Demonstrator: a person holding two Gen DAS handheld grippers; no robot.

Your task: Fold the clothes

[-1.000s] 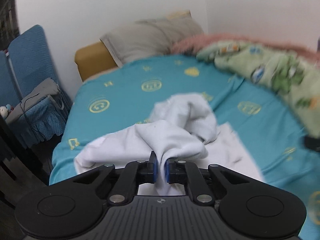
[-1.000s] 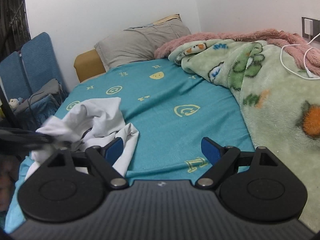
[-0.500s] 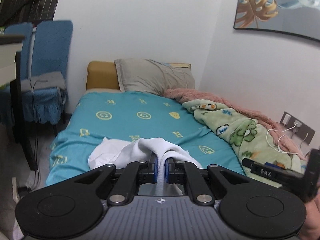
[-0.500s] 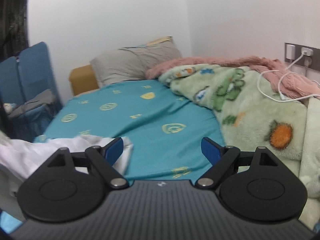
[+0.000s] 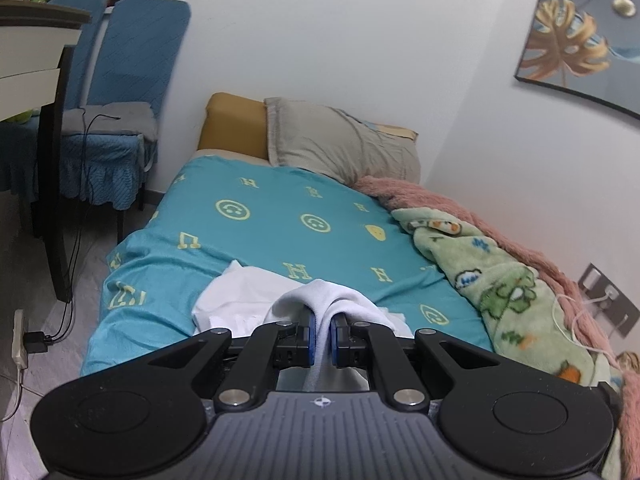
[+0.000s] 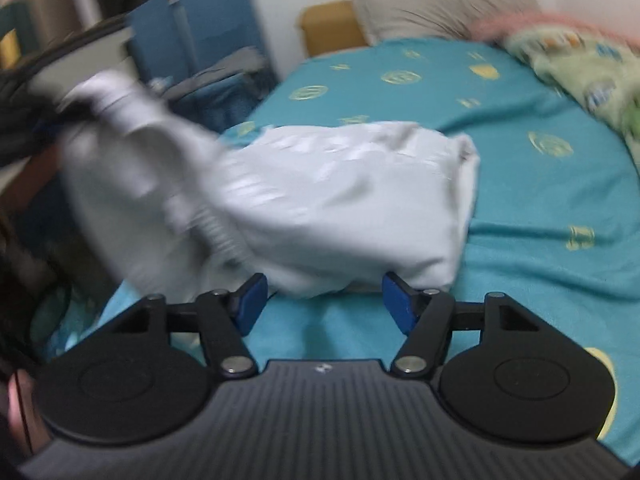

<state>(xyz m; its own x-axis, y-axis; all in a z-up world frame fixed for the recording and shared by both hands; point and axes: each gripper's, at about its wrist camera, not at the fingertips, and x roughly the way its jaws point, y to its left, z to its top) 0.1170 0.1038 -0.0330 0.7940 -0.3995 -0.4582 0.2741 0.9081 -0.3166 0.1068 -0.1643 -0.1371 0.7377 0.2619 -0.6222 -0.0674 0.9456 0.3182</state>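
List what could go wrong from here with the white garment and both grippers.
1. The right gripper is closing near the white garment's edge with no cloth yet between its pads; it may shut on nothing or pinch the teal sheet.
2. The left gripper holds only a bunched fold, which could slip out under pull.
3. The garment is crumpled, so folding may trap wrinkles.

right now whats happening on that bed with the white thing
A person is folding a white garment on the teal bedsheet, with a handheld claw in each hand. The left claw is shut on a bunched fold of the cloth and holds that end lifted off the bed. The right claw is at the garment's near edge with its jaws closing; its pads stand apart on either side of the hem and do not grip it yet. The rest of the garment lies crumpled on the sheet, not yet folded.
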